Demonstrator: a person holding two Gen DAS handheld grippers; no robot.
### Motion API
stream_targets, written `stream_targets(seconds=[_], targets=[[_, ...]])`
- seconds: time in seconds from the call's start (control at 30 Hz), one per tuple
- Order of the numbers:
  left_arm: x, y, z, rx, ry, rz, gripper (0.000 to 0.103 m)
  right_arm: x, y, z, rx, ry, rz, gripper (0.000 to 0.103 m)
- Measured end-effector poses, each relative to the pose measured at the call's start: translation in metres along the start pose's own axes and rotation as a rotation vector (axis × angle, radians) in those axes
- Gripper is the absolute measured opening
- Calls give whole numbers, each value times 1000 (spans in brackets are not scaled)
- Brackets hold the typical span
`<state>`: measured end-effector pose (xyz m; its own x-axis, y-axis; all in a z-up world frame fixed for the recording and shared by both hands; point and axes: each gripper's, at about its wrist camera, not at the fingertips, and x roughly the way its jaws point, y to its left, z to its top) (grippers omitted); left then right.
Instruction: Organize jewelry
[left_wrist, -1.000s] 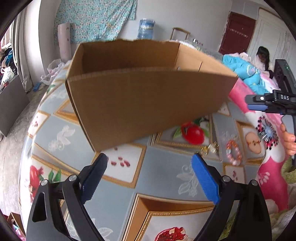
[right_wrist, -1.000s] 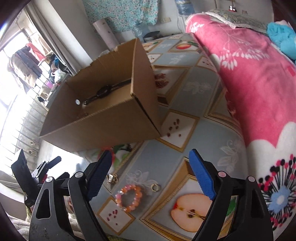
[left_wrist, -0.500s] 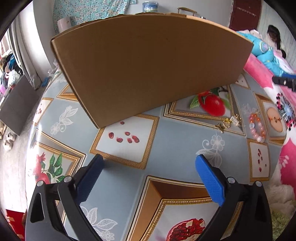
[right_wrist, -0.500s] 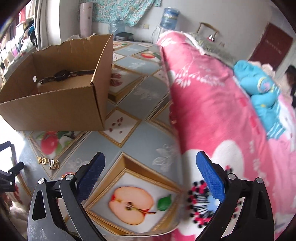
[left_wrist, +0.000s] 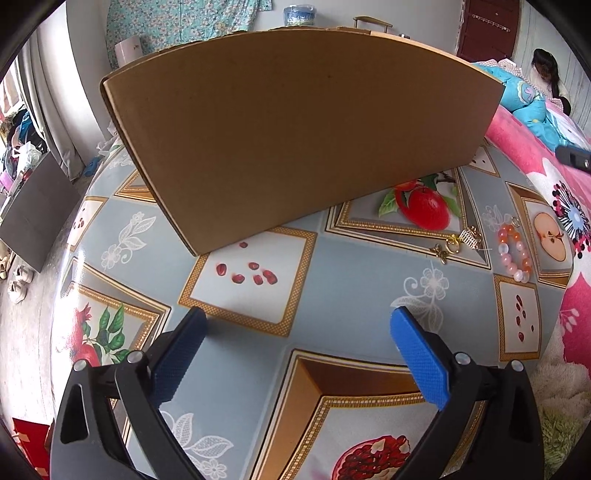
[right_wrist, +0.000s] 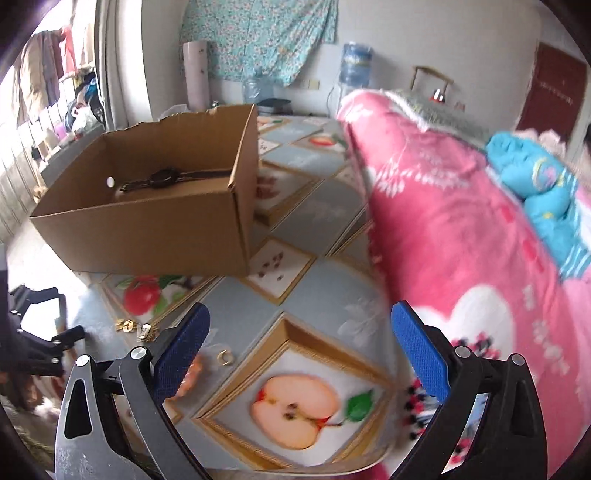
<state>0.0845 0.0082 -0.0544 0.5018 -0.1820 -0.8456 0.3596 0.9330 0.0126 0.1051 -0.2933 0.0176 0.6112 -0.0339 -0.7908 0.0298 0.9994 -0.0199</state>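
Both hand-held grippers, left (left_wrist: 295, 354) and right (right_wrist: 299, 350), are hovering spread wide, gripping nothing. A watch (right_wrist: 166, 179) is lying inside the cardboard box (right_wrist: 147, 229); a bead bracelet (left_wrist: 515, 253), gold clips (left_wrist: 458, 242) and 1 ring (right_wrist: 225, 357) are lying on the counter (left_wrist: 351, 273) beside it.
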Motion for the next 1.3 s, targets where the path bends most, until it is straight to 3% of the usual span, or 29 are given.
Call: stream_targets(seconds=[0.1,0.17,0.23,0.27,0.57,0.8,0.87,1.0,1.3], targets=[[-2,2,-5,-5,-29,5,99,17,11,-17,19,64,78,92],[-3,2,-5,-7,-38,7,99,27,23,-26,4,106,97,74],[-3,2,-5,-7,-36,7,99,30,33,-33,-2,132,108,67],[-3,2,-5,-6,-35,6,99,33,36,-35,-7,144,123,58],[0,2,-1,7,-20,-3,99,47,55,-39,-126,158,115,26],[-1,-5,4,20,-24,-3,97,48,62,-41,-198,147,134,16],[-6,-14,6,56,-46,-19,95,47,61,-42,-190,151,153,10],[-13,-34,11,110,-79,-74,88,44,59,-44,-171,149,161,10],[-10,-59,26,185,-101,-163,53,50,45,-41,-90,150,184,10]])
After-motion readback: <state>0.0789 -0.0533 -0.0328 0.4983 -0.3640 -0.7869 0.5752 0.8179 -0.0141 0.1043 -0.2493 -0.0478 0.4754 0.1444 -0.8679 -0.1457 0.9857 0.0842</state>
